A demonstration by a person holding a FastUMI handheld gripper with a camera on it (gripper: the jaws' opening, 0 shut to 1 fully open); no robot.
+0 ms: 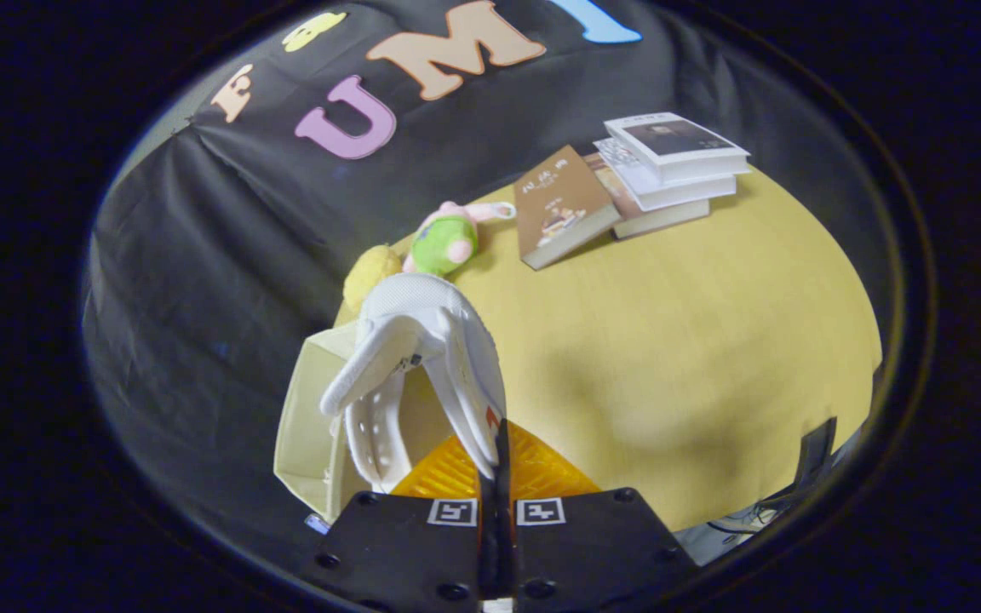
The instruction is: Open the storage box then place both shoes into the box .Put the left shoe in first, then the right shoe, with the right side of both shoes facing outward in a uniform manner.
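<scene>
A white shoe (422, 340) hangs in my gripper (495, 464), whose two fingers are pressed together on the rim of its opening. The shoe's toe points away from me and its tongue and perforated lining face left. Just under and left of the shoe stands a beige storage box (307, 426) at the table's left edge. The shoe covers most of the box's opening, so I cannot tell what is inside.
The yellow table (669, 340) stretches ahead and to the right. Beyond the shoe lie a green and pink plush toy (448, 238) and a yellow plush (371, 272). A brown book (559, 209) and a stack of books (674, 166) sit at the far side.
</scene>
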